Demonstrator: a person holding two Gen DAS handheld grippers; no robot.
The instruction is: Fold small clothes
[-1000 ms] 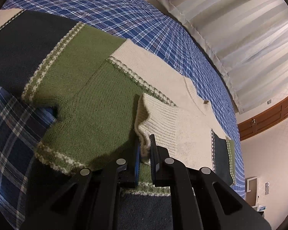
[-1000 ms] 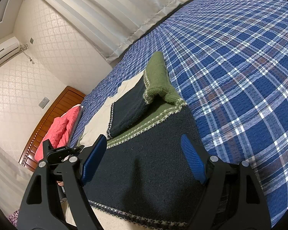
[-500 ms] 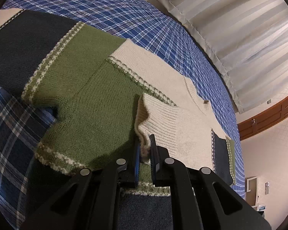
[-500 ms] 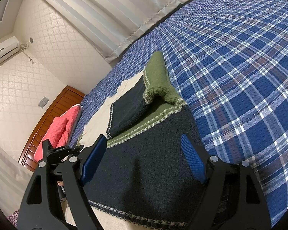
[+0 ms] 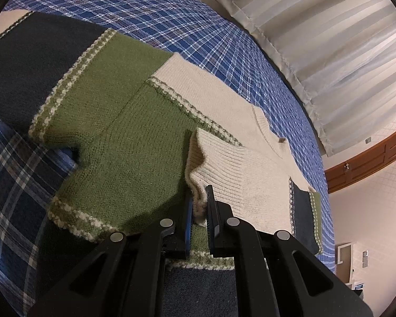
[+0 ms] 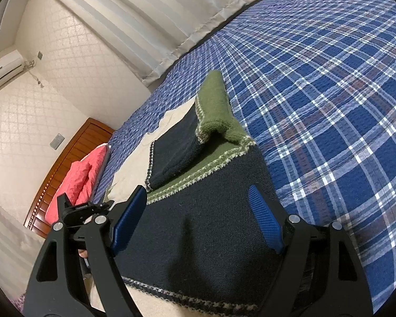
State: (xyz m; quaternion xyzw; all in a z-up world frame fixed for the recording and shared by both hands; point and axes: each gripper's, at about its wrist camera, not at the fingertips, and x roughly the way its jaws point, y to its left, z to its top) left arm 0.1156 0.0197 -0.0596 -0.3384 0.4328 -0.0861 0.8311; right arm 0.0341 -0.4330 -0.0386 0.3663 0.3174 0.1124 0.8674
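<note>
A small knitted sweater [image 5: 124, 158] in blocks of navy, green and cream lies flat on a bed covered with a blue plaid bedspread [image 5: 171, 18]. In the left wrist view 1 sleeve is folded in across the chest, and its cream ribbed cuff [image 5: 224, 169] lies over the green and cream panels. The left hand-held gripper [image 5: 199, 211] is pressed together on the edge of that cuff, with the knit caught between its 2 blue pads.

In the right wrist view the same sweater [image 6: 198, 224] stretches away from the camera, its navy hem panel nearest. The other sleeve [image 6: 182, 142] is folded over the body, navy toward its end and green at the shoulder, where it humps up in a fold. The right hand-held gripper [image 6: 198, 219] stands spread wide just above the navy panel, with nothing between its pads; its shadow falls on the knit below.

Beyond the bed hang pale curtains [image 6: 145, 18]. A red pillow [image 6: 76, 177] lies by a wooden headboard [image 6: 66, 163], and an air conditioner [image 6: 2, 71] sits high on the patterned wall.
</note>
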